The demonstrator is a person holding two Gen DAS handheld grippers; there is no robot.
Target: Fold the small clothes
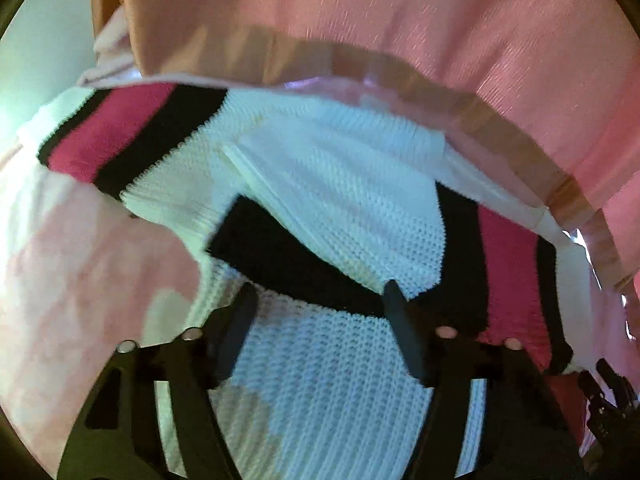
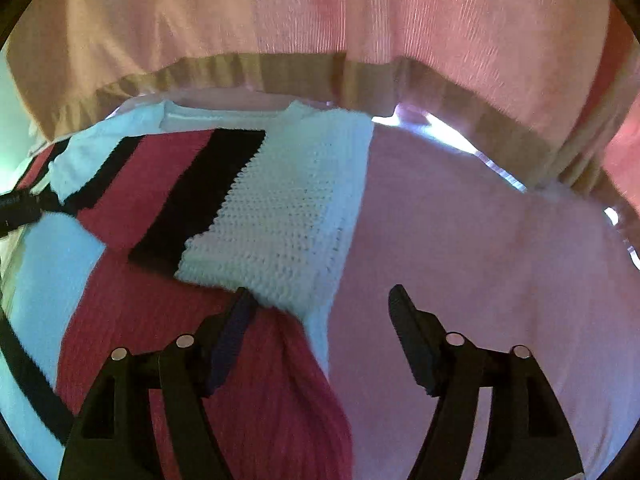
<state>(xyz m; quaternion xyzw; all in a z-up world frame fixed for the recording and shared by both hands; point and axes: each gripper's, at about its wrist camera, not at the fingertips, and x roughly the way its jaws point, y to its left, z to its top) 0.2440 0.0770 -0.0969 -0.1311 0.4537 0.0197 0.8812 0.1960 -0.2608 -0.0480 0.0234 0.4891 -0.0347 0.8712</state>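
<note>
Where sleeves overlap, striped sweater (image 1: 320, 184).

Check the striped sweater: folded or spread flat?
Partly folded: the sweater has a striped sleeve lying across its body; both grippers open above it.

Pink cloth (image 2: 480, 260) under a person's pink top (image 2: 400, 12)

Cloth (image 2: 460, 240) right of sweater (image 2: 280, 208) seemingly bare.
</note>
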